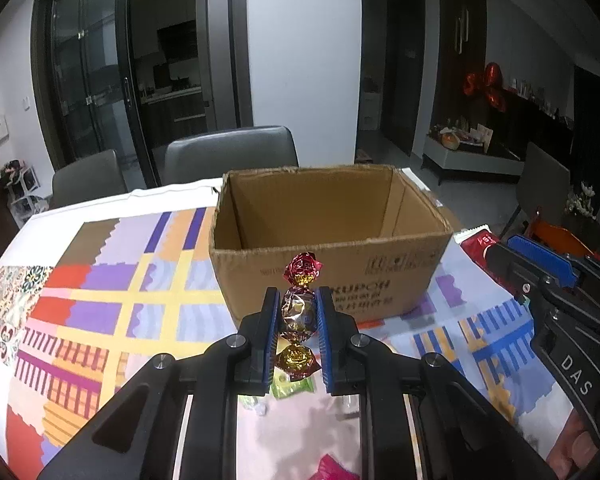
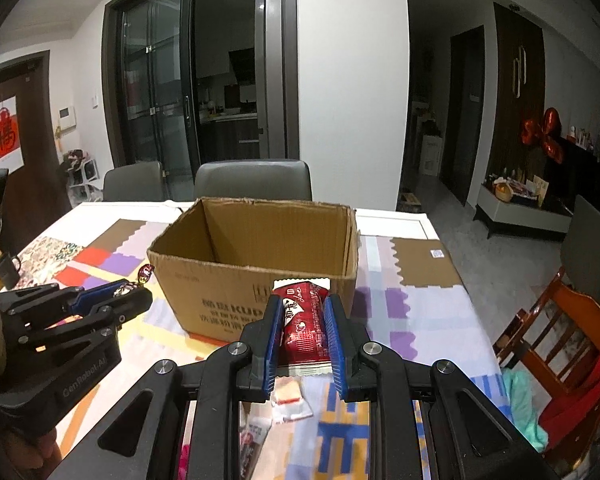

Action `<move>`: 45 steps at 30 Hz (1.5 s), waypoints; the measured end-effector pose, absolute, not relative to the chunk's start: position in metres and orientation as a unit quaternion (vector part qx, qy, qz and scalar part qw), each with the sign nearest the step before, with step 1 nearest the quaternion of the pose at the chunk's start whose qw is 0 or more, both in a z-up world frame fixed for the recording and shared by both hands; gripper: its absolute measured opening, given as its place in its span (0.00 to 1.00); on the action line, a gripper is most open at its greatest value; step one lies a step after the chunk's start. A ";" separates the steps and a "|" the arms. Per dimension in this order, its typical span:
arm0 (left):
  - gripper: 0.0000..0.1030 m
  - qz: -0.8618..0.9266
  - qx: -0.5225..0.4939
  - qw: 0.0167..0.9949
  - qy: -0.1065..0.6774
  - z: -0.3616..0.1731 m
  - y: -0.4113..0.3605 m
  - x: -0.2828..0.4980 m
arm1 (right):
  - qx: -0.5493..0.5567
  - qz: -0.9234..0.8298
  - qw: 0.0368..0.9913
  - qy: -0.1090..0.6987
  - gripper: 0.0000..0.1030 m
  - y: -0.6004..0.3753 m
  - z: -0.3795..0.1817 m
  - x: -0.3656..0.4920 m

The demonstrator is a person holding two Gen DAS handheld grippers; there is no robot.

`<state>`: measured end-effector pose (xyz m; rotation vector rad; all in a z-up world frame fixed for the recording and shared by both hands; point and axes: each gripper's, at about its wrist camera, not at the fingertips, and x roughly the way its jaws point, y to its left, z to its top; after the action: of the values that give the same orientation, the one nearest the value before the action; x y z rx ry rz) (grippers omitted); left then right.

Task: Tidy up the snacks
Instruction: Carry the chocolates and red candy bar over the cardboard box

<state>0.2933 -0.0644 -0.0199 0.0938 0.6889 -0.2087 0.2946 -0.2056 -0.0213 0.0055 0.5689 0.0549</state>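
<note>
1. The left wrist view looks forward and down along its own jaws, close above the worktop (image 1: 100, 264), facing the cardboard box (image 1: 332, 248).
2. The right wrist view faces the same way from slightly further right.
3. Both share the box (image 2: 256, 240), worktop and grey chairs (image 2: 252, 180).
</note>
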 end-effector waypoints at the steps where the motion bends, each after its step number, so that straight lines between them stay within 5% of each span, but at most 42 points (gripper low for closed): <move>1: 0.18 -0.103 0.047 0.935 0.335 -0.018 -0.065 0.295 | 0.002 0.027 0.960 0.279 0.22 -0.205 -0.019 0.297; 45: 0.18 -0.117 0.046 0.940 0.318 -0.010 -0.065 0.410 | 0.000 0.025 0.964 0.265 0.22 -0.199 -0.012 0.404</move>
<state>0.4098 -0.0646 -0.0098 0.0947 0.6491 -0.2392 0.4036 -0.1992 -0.0125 -0.0006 0.5363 0.0504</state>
